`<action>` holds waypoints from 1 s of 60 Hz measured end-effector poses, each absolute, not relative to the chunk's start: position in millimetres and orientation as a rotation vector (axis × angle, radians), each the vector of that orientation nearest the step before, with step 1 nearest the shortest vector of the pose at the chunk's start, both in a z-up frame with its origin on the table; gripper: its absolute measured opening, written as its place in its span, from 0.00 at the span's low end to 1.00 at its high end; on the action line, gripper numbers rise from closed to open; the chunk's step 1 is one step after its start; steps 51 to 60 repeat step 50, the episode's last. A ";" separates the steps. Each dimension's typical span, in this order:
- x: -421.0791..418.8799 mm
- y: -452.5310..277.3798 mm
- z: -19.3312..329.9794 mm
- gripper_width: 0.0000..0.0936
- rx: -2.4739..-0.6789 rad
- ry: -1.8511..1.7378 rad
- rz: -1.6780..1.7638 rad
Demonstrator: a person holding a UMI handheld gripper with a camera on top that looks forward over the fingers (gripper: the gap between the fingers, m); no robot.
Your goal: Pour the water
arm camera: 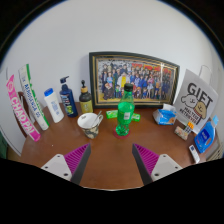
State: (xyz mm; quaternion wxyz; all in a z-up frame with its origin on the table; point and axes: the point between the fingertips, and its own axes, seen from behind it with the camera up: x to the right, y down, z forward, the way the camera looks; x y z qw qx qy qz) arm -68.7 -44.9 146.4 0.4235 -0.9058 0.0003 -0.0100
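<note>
Now, going left to right: a pale cup point(89, 123) sits just left of the green bottle point(125, 110), both beyond the gripper point(112, 160), whose fingers are spread wide and empty. I'd centre on the bottle's body, advance level, then close below the cap.
</note>
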 end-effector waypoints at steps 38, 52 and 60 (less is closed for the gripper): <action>-103.2 -152.5 231.1 0.91 -2.215 -0.033 -0.110; -102.7 -153.4 238.8 0.91 -2.204 -0.014 -0.108; -102.7 -153.4 238.8 0.91 -2.204 -0.014 -0.108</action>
